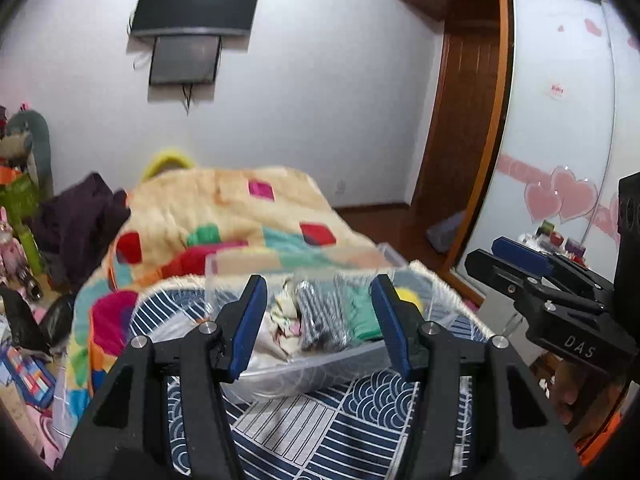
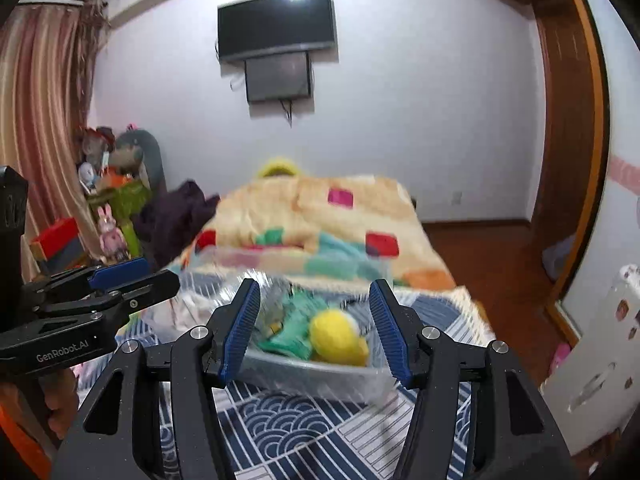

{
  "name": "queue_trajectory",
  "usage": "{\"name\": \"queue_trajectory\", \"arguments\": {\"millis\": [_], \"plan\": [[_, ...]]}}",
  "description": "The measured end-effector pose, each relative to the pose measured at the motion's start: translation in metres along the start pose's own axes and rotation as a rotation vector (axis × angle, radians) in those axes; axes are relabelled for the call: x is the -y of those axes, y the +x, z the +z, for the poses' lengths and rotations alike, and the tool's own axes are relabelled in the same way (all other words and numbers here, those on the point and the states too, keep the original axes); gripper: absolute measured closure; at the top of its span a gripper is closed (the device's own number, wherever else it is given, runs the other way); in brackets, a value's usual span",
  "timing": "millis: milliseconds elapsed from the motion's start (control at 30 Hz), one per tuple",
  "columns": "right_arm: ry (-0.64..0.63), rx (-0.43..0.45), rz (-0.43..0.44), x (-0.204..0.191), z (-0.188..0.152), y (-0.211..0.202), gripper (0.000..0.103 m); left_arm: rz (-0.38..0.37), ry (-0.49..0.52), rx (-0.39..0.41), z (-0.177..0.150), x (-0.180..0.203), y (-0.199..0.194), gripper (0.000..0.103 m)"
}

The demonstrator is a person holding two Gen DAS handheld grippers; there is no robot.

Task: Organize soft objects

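A clear plastic bin stands on the bed on a navy patterned mat. It holds soft items: a pale cloth, a black-and-white striped roll, a green cloth and a yellow plush. My left gripper is open and empty, just in front of the bin. In the right wrist view the bin holds the green cloth and yellow plush. My right gripper is open and empty before it. Each gripper also shows in the other's view, the right one and the left one.
A colourful patchwork blanket covers the bed behind the bin, with a dark purple garment at its left. Toys and clutter stand at the left. A wardrobe with pink hearts is at the right, wooden floor beside the bed.
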State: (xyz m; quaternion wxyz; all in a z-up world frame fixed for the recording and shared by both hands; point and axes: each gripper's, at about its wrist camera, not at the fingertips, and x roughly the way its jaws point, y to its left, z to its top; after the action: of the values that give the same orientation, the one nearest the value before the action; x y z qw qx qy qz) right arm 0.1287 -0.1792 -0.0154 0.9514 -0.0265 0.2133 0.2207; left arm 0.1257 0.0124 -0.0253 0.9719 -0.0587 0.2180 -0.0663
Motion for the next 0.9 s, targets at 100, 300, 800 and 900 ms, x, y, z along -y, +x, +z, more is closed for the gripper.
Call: {"name": "queue_trajectory", "arguments": {"millis": [100,300,800,900], "plan": [[-0.001,0.055,0.014,-0.003,0.008,-0.016,0.050,0.008,0.010,0.053,0.008,0.004,-0.021,0.049],[0.001,0.134,0.041,-0.008,0.016,-0.036,0.049,0.024,0.030,0.132,0.017,0.011,-0.052,0.039],[0.028,0.231,0.057,-0.012,0.017,-0.054,0.013,0.083,0.041,0.233,0.021,0.016,-0.089,0.002],[0.034,0.251,0.049,-0.012,0.015,-0.059,0.003,0.086,0.043,0.242,0.019,0.018,-0.093,0.001]]}}
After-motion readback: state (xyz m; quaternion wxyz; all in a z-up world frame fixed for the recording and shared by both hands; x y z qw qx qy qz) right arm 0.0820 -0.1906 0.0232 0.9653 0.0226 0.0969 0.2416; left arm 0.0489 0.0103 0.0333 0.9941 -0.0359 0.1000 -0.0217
